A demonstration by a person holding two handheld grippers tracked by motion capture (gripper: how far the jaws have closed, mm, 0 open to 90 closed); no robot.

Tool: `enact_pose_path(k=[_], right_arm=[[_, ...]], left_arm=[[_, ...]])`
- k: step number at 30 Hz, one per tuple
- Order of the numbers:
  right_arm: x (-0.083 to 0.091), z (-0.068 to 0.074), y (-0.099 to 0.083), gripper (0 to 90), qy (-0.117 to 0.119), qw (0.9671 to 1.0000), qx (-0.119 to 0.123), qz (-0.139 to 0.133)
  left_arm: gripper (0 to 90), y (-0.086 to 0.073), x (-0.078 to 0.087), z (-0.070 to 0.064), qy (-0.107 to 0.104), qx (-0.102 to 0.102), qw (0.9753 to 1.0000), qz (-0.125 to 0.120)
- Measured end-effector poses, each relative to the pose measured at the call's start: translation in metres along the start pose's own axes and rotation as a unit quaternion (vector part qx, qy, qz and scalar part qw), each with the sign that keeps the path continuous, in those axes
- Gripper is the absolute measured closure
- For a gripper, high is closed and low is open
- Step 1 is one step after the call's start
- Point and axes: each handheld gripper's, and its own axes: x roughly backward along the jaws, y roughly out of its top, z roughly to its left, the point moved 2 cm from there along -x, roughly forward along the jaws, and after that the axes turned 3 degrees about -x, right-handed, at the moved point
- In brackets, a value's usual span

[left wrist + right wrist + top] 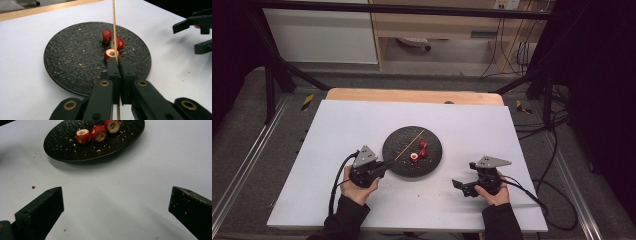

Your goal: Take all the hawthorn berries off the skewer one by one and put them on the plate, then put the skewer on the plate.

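A round black plate [432, 141] [72, 57] [65, 151] lies mid-table with three cored red fruit pieces [419, 151] [111, 53] [98, 133] on it, amid crumbs. My left gripper [386, 164] [118, 62] is at the plate's near-left rim, shut on a thin wooden skewer [410, 144] [114, 25]. The skewer slants over the plate, passing just above the fruit. My right gripper [463, 175] [116, 202] rests on the table to the right of the plate, jaws wide open, with nothing between them. It also appears at the right edge of the left gripper view [198, 35].
A white sheet [347, 125] covers the wooden table [412, 95]. Small red specks [33, 187] lie on it near the right gripper. Black frame bars, cables and a floor rail surround the table; shelving stands behind it.
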Motion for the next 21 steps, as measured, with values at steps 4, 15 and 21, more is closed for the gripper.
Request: enact_pose_path(k=[4, 15, 21], right_arm=[[0.001, 0.0, 0.0, 0.8, 0.001, 1.0, 0.003, 0.001], [-0.002, 0.0, -0.002, 0.9, -0.003, 1.0, 0.006, 0.007], [-0.002, 0.0, -0.003, 0.9, -0.004, 0.9999, 0.009, 0.011]], left_arm=[[88.2, 0.003, -0.006, 0.004, 0.006, 0.005, 1.0, 0.006], [88.2, 0.013, -0.025, 0.017, 0.02, 0.012, 0.9996, 0.018], [88.2, 0.018, -0.042, 0.02, 0.035, 0.011, 0.9989, 0.028]])
